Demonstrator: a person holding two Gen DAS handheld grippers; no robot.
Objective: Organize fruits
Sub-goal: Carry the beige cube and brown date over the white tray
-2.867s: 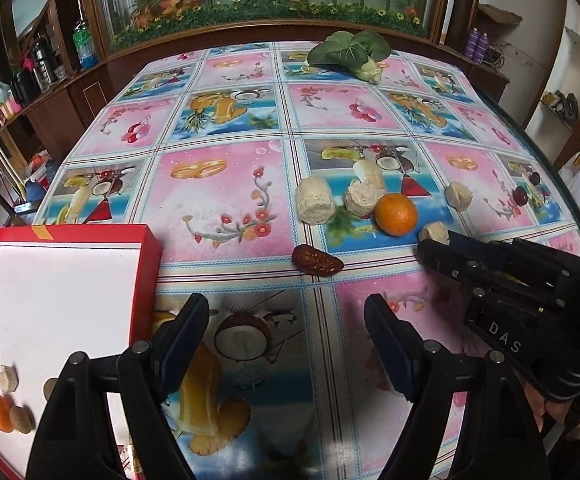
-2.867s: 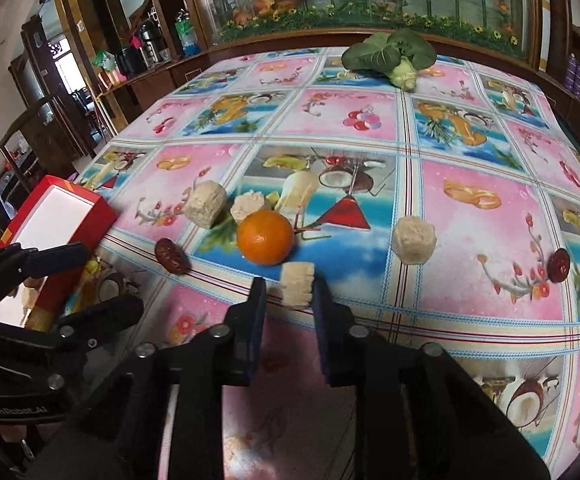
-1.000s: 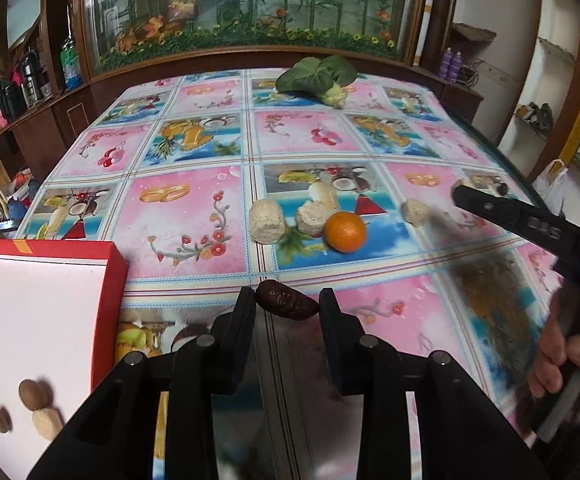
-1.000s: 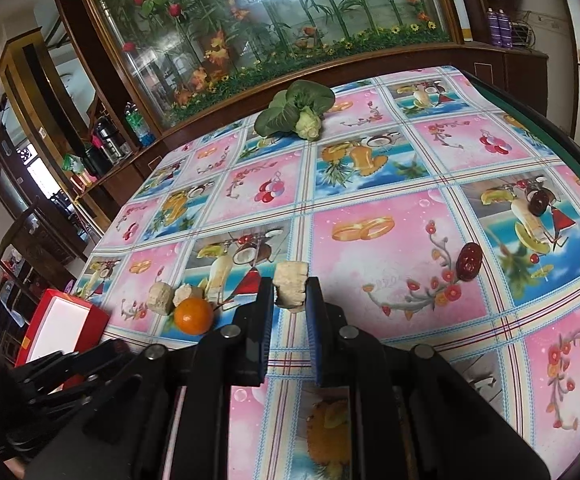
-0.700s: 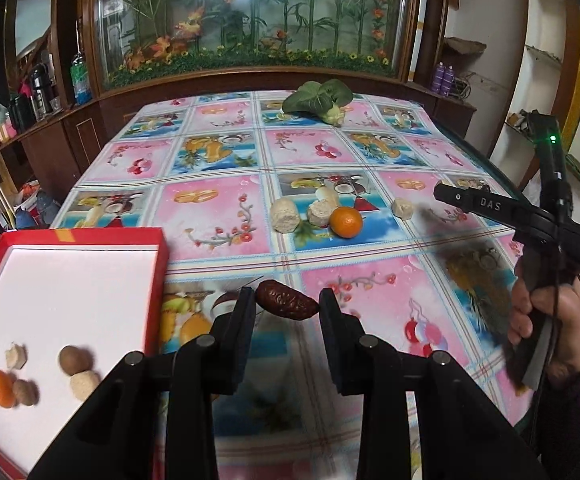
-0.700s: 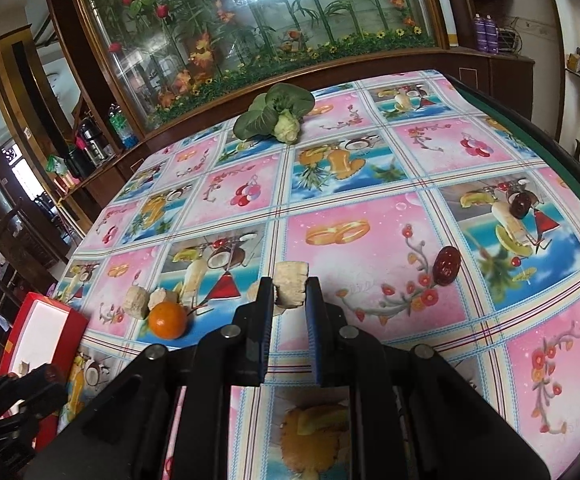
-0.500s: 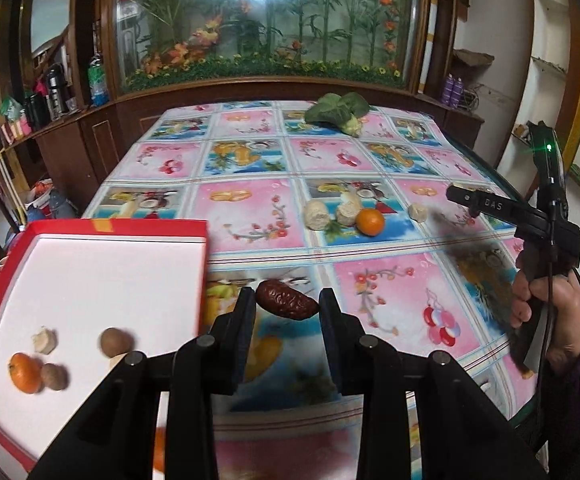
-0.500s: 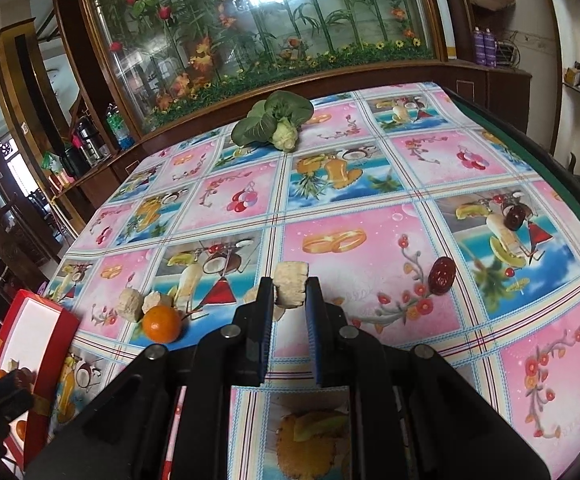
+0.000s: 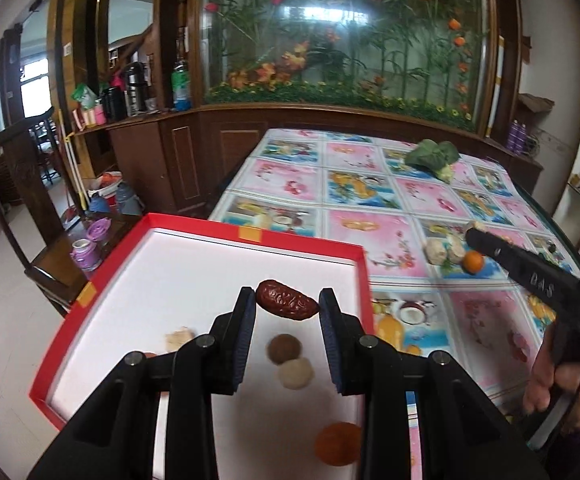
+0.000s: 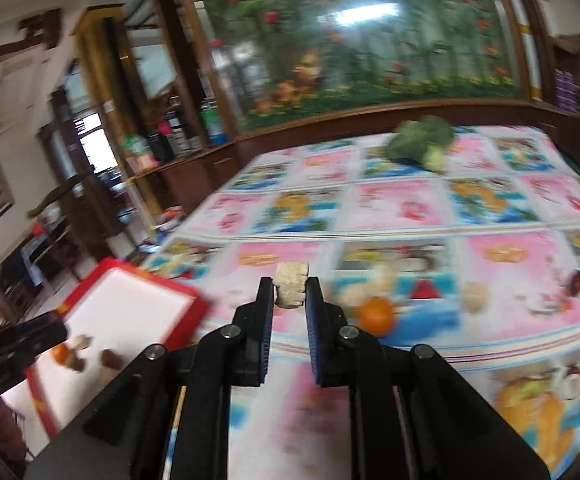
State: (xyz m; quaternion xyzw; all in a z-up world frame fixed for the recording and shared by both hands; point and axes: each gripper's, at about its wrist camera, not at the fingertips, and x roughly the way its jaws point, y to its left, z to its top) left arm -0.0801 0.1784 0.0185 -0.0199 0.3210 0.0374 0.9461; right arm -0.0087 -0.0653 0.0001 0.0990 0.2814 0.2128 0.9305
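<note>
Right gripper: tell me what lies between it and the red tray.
In the right wrist view, only bare patterned tablecloth lies between the right gripper, shut on a pale chunk, and the red tray. No fruit sits in that stretch.

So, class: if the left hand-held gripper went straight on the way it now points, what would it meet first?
Probably the white floor of the red tray, just beyond the date that the left hand-held gripper holds; depth is unclear.

The date (image 9: pixel 286 306) at mid-frame looks wrinkled and glossy; the tablecloth (image 9: pixel 370 200) on the right looks smooth and shiny, the cabinets (image 9: pixel 193 152) beyond polished wood.
</note>
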